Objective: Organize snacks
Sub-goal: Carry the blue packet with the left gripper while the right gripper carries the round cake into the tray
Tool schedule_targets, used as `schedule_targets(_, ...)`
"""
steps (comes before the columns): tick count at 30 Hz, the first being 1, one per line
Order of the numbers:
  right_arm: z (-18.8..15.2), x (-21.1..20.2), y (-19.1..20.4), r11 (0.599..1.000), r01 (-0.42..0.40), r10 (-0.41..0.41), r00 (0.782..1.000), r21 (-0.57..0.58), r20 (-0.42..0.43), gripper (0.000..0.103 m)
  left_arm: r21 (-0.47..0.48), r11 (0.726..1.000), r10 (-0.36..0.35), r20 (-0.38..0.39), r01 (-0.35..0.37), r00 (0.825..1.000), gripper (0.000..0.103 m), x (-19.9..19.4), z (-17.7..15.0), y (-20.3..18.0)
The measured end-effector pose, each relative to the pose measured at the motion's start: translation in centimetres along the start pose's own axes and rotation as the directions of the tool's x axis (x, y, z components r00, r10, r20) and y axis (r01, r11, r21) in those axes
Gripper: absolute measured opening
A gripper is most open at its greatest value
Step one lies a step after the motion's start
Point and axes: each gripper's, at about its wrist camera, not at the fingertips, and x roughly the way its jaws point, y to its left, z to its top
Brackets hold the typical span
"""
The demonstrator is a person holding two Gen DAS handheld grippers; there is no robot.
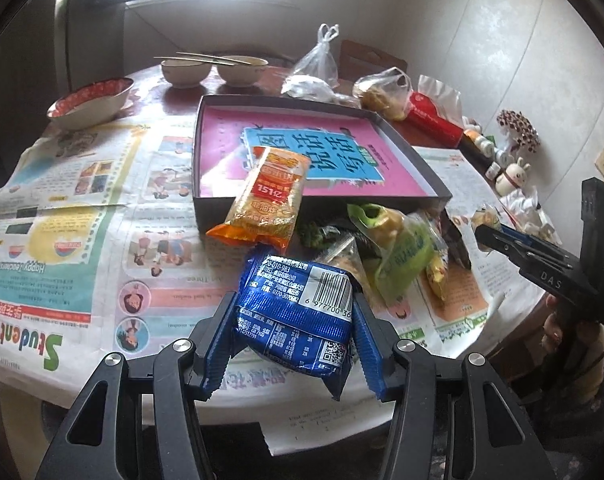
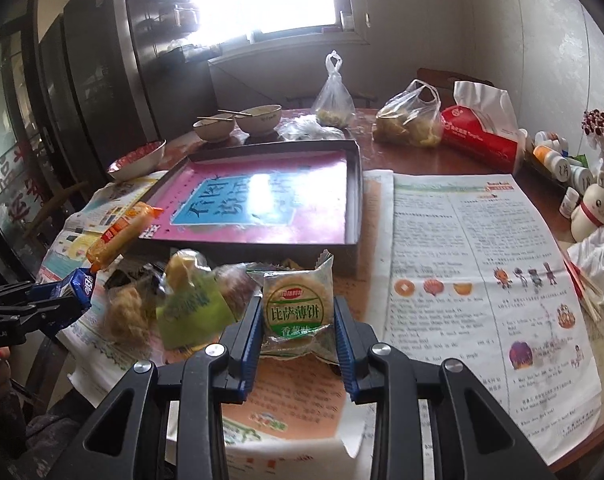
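Observation:
My left gripper (image 1: 294, 312) is shut on a blue snack packet (image 1: 298, 308), held above the newspaper near the table's front edge; it also shows in the right wrist view (image 2: 80, 286). My right gripper (image 2: 298, 320) is shut on a green-labelled cracker packet (image 2: 298, 304) over the snack pile. An orange-yellow packet (image 1: 268, 200) leans on the front wall of the dark box lid (image 1: 200, 168), lined pink and blue. A green bag (image 1: 401, 248) and other small snacks lie in a pile in front of the box.
Newspapers (image 2: 481, 260) cover the round table. Two bowls with chopsticks (image 1: 214, 66), a red-rimmed bowl (image 1: 90, 102), plastic bags (image 2: 409, 120), a red tissue pack (image 2: 481, 140), small bottles and rabbit figurines (image 2: 593, 208) stand at the back and right.

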Motion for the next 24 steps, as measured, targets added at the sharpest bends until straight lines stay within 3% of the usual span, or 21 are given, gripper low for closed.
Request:
schedule_targets(14,3.5,1.2,1.6,0.999,-0.032,0.032,0.999,-0.008,0.043,0.034,0.029,0.997,-0.071,-0.046,0.073,0.996,0.057,0.5,-0.3,-1.3)
schedule_targets(24,4.8,1.5,1.6,0.999,-0.044,0.044,0.997,-0.011,0.065,0.034,0.059,0.995,-0.077,0.006,0.077,0.997,0.057,-1.0,0.9,-2.2)
